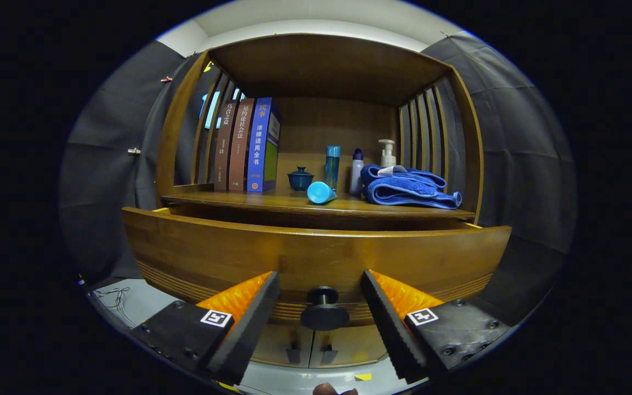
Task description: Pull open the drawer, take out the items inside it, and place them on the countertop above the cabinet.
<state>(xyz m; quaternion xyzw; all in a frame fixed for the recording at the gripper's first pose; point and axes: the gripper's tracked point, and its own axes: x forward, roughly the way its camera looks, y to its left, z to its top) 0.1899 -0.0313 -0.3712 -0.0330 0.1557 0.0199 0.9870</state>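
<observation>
The wooden drawer (316, 255) stands pulled partly out of the cabinet, its curved front close ahead of me. Its black round knob (324, 311) sits between my two fingers, touching neither. My gripper (320, 281) is open, with black ribbed pads (250, 323) and orange backing on each side of the knob. The drawer's inside is hidden behind its front panel. Above it the countertop (272, 202) holds a light blue tube (321, 192) lying on its side near the front edge.
On the countertop stand three books (244, 145) at the left, a dark blue lidded cup (300, 179), a tall blue bottle (332, 164), a white bottle (356, 171), a pump dispenser (387, 153) and a folded blue towel (406, 187). Slatted sides and a wooden top enclose this shelf. Two lower cabinet doors (316, 345) sit beneath the drawer.
</observation>
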